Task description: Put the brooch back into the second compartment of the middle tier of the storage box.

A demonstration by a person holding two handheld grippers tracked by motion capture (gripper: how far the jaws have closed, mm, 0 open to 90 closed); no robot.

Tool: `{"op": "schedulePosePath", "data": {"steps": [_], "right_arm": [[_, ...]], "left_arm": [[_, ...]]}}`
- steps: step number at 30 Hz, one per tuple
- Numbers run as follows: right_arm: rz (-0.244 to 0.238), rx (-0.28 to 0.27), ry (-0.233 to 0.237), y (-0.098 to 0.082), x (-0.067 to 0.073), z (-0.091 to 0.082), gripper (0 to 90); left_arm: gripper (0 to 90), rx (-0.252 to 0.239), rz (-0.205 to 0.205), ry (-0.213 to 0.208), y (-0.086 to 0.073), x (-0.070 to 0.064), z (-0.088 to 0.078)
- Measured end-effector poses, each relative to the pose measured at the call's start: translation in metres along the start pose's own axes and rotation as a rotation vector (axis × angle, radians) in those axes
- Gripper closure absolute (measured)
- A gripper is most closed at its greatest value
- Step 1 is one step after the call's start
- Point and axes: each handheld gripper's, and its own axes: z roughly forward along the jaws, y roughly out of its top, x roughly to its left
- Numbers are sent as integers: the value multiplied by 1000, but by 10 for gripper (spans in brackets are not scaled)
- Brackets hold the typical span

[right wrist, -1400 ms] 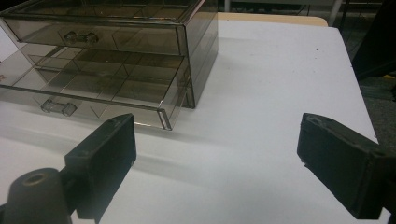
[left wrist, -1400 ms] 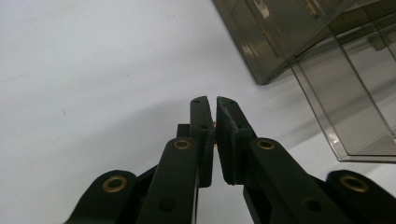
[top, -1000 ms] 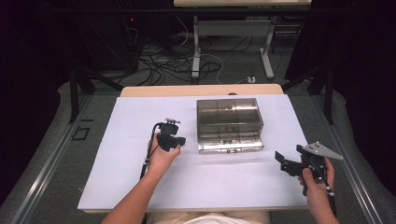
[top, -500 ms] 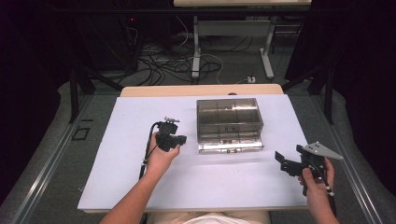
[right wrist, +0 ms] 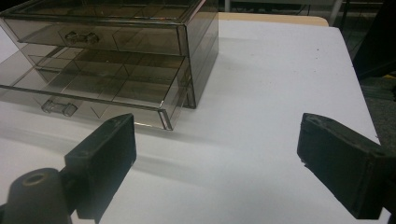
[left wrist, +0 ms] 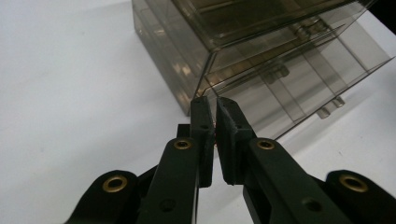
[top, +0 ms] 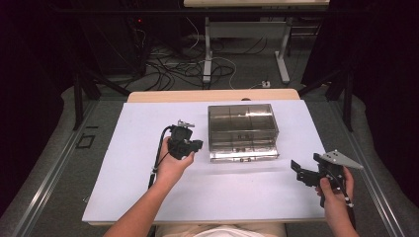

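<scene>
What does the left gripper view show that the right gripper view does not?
Left gripper view alone: the left hand-held gripper, jaws shut with nothing between them, aimed at the near corner of the clear drawer box.

Right gripper view alone: the right hand-held gripper, jaws wide open and apart from the box, plus the table's far wooden edge.

Both: the box on the white table, its lower drawer pulled partly out, upper drawer closed, each with a clear handle.
</scene>
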Motion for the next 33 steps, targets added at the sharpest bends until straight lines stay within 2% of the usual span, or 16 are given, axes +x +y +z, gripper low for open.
{"op": "schedulePosePath", "data": {"steps": [16, 22, 23, 30, 31, 33], "right_arm": [[1, 1, 4, 0, -1, 0, 116], [1, 1, 1, 0, -1, 0, 116], [1, 1, 1, 0, -1, 0, 116], [8, -1, -2, 0, 0, -1, 116], [8, -11, -6, 0, 0, 0, 116], [13, -25, -9, 0, 0, 1, 116]], "left_arm": [[862, -42, 73, -32, 19, -26, -13], [862, -49, 85, -42, 23, -33, -13], [862, -52, 97, -48, 27, -38, -13], [863, -57, 115, -63, 33, -50, -11], [863, -57, 112, -62, 35, -54, -10], [862, -57, 112, -62, 35, -54, -10]]}}
